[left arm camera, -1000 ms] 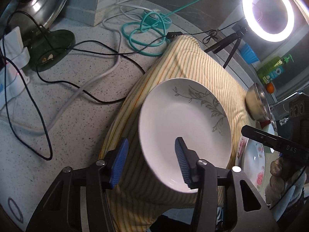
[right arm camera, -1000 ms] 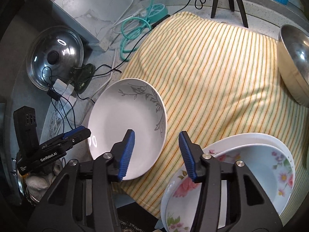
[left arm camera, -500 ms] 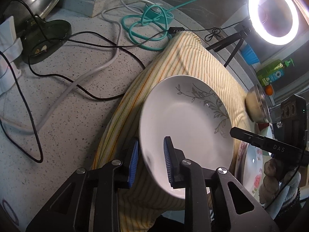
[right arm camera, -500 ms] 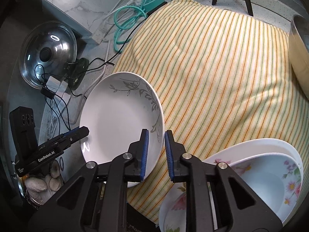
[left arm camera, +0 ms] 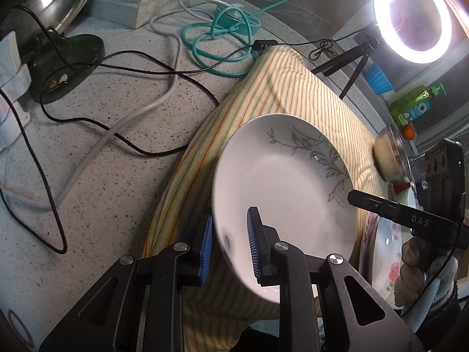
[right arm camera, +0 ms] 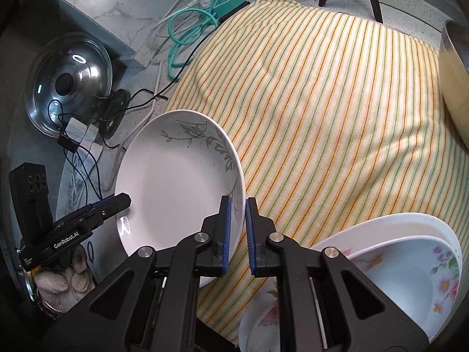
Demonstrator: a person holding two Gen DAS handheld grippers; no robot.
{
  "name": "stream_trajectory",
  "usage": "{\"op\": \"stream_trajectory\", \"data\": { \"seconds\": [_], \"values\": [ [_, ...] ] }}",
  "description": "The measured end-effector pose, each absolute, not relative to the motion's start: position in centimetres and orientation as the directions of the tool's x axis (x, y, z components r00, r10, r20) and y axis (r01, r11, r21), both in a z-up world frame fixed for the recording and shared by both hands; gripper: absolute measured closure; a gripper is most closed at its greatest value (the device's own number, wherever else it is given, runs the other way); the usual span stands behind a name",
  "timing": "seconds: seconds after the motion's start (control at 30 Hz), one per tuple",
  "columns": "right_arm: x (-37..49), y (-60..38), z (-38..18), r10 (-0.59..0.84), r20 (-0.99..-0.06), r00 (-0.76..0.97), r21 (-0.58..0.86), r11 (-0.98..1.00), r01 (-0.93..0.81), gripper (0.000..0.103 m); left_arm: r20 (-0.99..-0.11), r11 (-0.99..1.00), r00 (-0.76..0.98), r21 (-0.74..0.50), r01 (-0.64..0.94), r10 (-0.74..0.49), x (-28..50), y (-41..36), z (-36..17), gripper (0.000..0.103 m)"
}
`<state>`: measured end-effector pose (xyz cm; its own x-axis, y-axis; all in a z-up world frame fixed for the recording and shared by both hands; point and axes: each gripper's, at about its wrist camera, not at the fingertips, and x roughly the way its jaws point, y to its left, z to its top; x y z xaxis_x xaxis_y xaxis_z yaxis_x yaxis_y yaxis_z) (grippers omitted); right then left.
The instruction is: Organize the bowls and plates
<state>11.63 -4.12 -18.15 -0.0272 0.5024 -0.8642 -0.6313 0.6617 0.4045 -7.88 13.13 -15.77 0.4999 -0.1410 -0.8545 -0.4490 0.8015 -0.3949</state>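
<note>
Nearest the left wrist camera, the left gripper (left arm camera: 228, 246) now has its fingers clamped on the near-left rim of the white plate (left arm camera: 281, 193), at about seven o'clock on its circle; a second ago they stood apart around that edge. The right gripper (right arm camera: 237, 228) has done the same on the opposite side: its fingers, wide a moment before, are pressed together on the rim at about four o'clock in the right wrist view. So the plate (the one with a grey leaf pattern) is pinched from both sides, lying on the near-left part of the striped cloth (right arm camera: 337, 111) with its edge hanging past the cloth's hem. That reads as the grasp just completed, with the lift probably next.

At five o'clock from the plate, a stack of flowered dishes (right arm camera: 404, 264) sits at the cloth's near corner, the likely place to put it. Farther out, a metal bowl (right arm camera: 454, 73) rests at the cloth's right edge. Beyond the cloth, on the speckled surface (left arm camera: 96, 176), lie loose cables (left arm camera: 222, 38) and a pot lid (right arm camera: 70, 82).
</note>
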Motion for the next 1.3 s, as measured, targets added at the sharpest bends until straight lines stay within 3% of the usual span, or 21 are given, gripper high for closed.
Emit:
{"op": "stream_trajectory", "data": {
  "seconds": [0.67,1.3],
  "values": [
    [11.1,-8.6,-14.8,0.554,-0.832,0.028,0.427,0.671,-0.607,0.093,-0.824,0.837,0.546,-0.402,-0.371,-0.154,-6.9,11.3,-12.5,0.082],
    [10.2,-21.4,-12.8,0.546,-0.824,0.154,0.439,0.785,-0.437,0.093,-0.800,0.898,0.518,-0.422,-0.123,-0.304,-3.0,2.7,-10.8,0.082]
  ]
}}
